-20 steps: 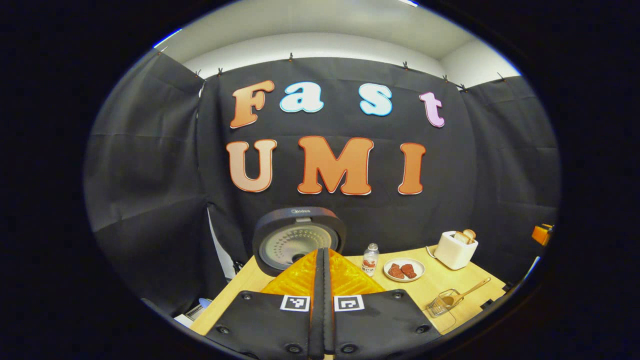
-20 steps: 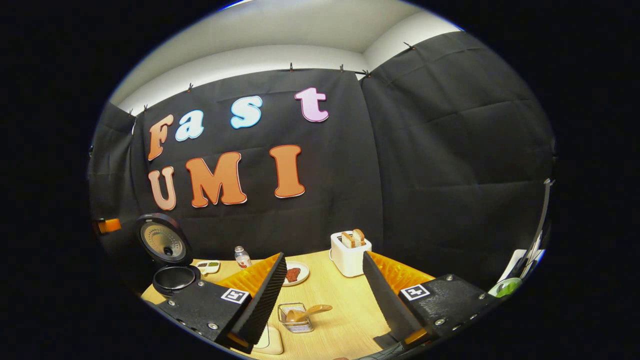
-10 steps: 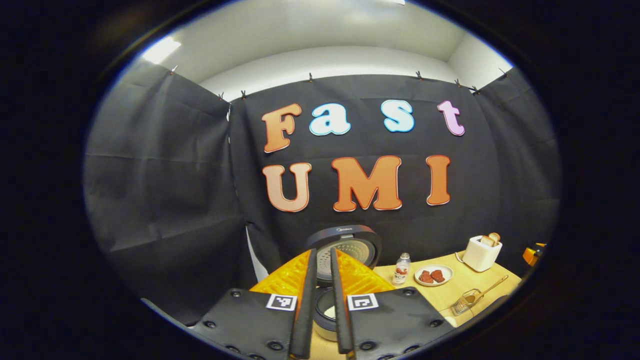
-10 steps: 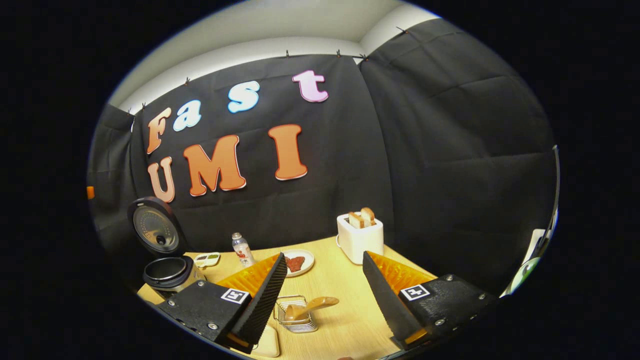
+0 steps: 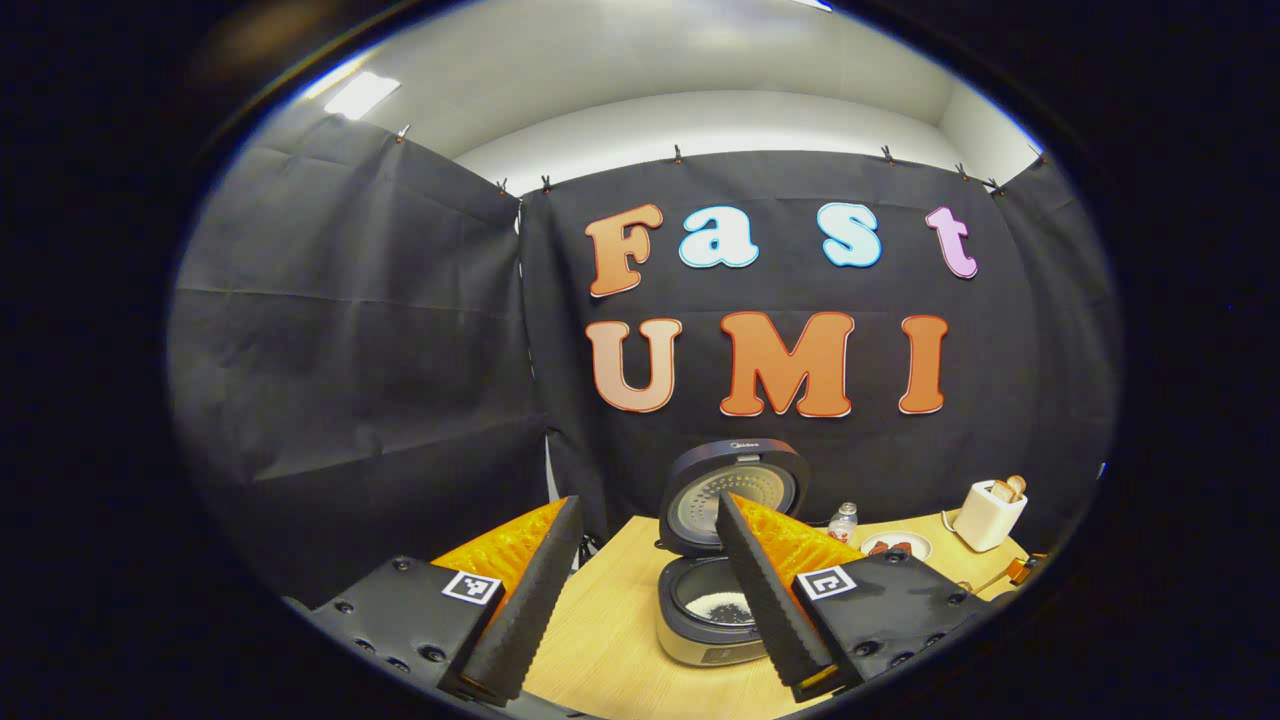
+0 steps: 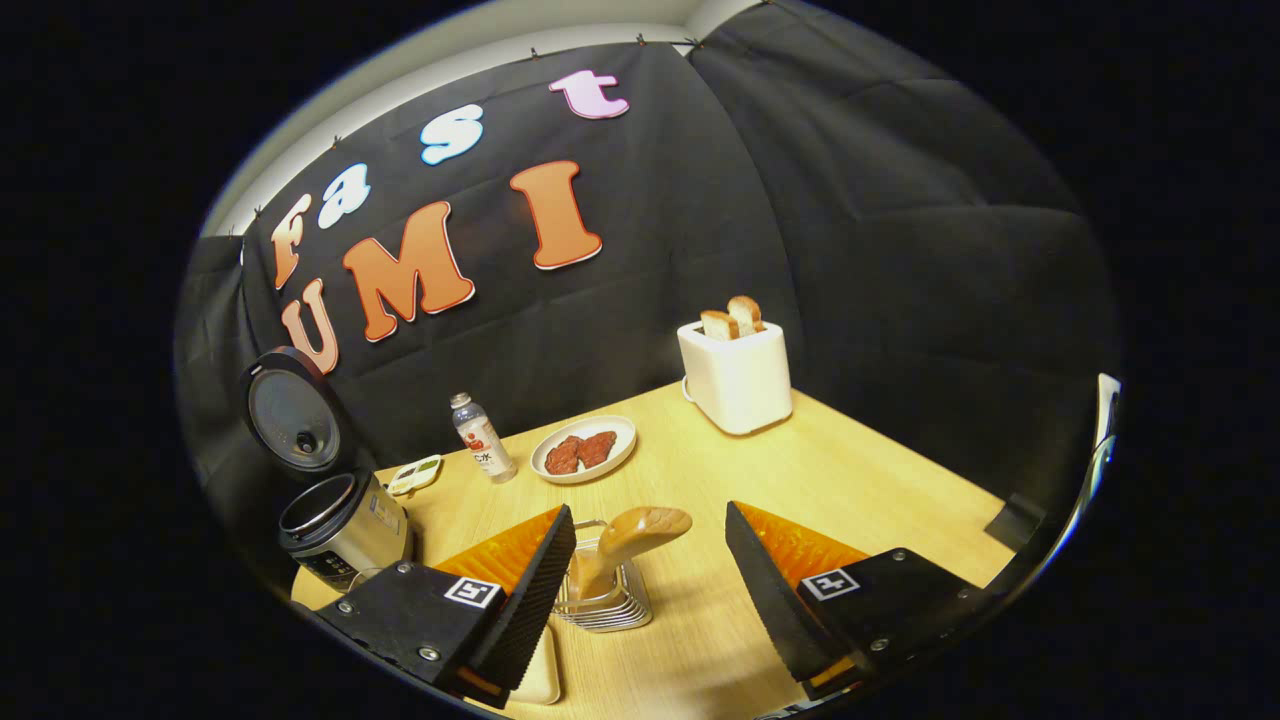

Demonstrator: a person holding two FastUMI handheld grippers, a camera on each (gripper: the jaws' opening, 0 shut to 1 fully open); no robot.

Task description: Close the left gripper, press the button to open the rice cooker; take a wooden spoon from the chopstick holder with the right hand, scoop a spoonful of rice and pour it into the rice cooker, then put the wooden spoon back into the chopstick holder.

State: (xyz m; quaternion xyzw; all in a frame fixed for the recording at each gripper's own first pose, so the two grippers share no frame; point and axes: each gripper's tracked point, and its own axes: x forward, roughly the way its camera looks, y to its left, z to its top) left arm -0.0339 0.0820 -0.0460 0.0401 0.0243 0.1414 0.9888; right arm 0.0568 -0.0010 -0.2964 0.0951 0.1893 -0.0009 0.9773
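The rice cooker (image 5: 700, 645) stands with its lid (image 5: 735, 490) swung up, and pale grains speckle the bottom of its pot. My left gripper (image 5: 647, 498) hangs open and empty, back from the cooker and above the table's near left end. In the right gripper view the cooker (image 6: 345, 525) sits at the far left. A wooden spoon (image 6: 628, 538) leans in the wire chopstick holder (image 6: 605, 605), its broad end up. My right gripper (image 6: 648, 508) is open just behind the holder, with the spoon's top between its two fingers and untouched.
On the wooden table (image 6: 830, 470) stand a white toaster (image 6: 735, 375) holding toast, a plate of red pieces (image 6: 583, 450), a small bottle (image 6: 480, 450) and a little dish (image 6: 415, 475). A beige tray (image 6: 542, 672) lies beside the holder.
My left gripper went from shut to open and drew back left from the cooker. My right gripper came down and forward, closing in on the spoon in the holder.
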